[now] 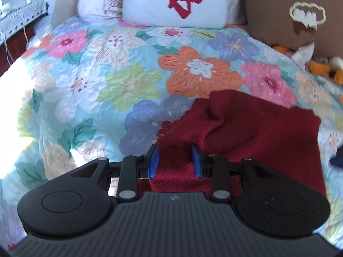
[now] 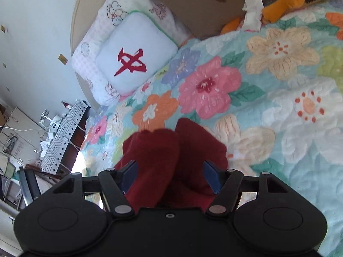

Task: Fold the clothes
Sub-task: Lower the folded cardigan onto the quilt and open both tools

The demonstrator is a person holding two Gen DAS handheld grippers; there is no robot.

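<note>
A dark red knitted garment (image 1: 253, 128) lies on the floral quilt, partly folded, with a scalloped edge at its left. My left gripper (image 1: 175, 160) stands over its near edge with blue pads (image 1: 154, 160) apart and red cloth between them. In the right wrist view the same garment (image 2: 171, 160) bunches up in two humps between the pads. My right gripper (image 2: 171, 177) has its jaws wide apart around the cloth, and I cannot see them pinch it.
The floral quilt (image 1: 128, 81) covers the bed. A white pillow with a red character (image 1: 175, 0) and a patterned pillow (image 1: 96, 2) lie at the head. A brown cushion (image 1: 289, 10) and plush toys (image 1: 321, 66) sit at the right. A bedside table (image 2: 62, 135) stands at the left.
</note>
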